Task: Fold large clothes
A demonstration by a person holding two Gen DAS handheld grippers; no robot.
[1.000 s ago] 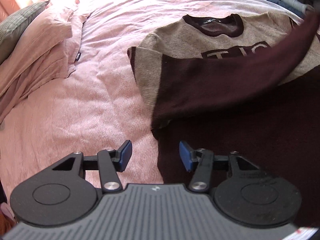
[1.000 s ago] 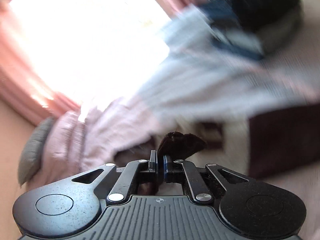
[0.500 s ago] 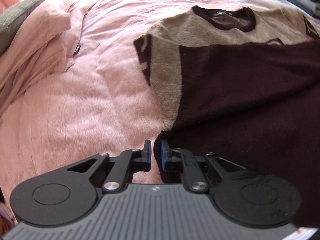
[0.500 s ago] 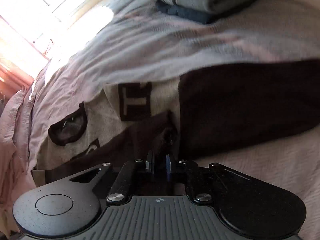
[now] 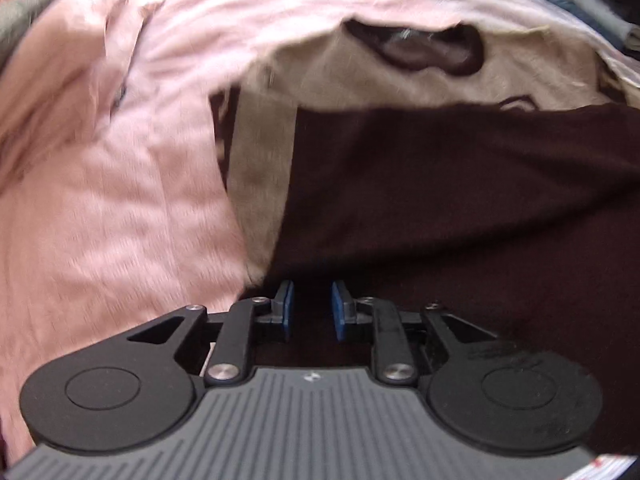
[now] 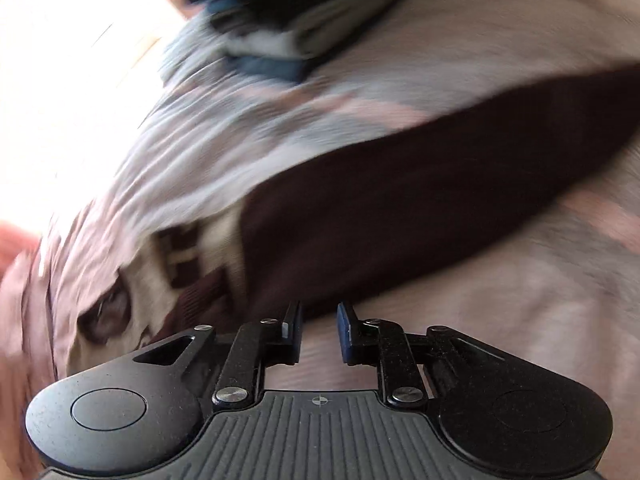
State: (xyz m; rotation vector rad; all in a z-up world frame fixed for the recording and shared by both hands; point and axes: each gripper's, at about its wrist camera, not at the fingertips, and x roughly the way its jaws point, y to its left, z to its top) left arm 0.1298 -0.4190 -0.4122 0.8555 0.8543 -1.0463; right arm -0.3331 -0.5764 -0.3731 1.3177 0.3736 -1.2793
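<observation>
My left gripper (image 5: 311,304) hangs over the dark maroon part of the sweater (image 5: 440,208), its jaws opening with dark cloth seen in the gap, pads apart from it. My right gripper (image 6: 319,330) is opening too, nothing between its jaws, bare pink bedspread (image 6: 500,320) beneath, the sweater's maroon edge just ahead. Folded clothes (image 6: 296,12) are stacked well beyond.

My left gripper (image 5: 311,306) fills the lower frame: black linkage arms, silver pivot screws, blue pads (image 5: 286,304), round black discs flanking a ribbed grey housing with a small white mark. My right gripper (image 6: 319,328) matches it, a crosshair mark at the housing's top centre.
</observation>
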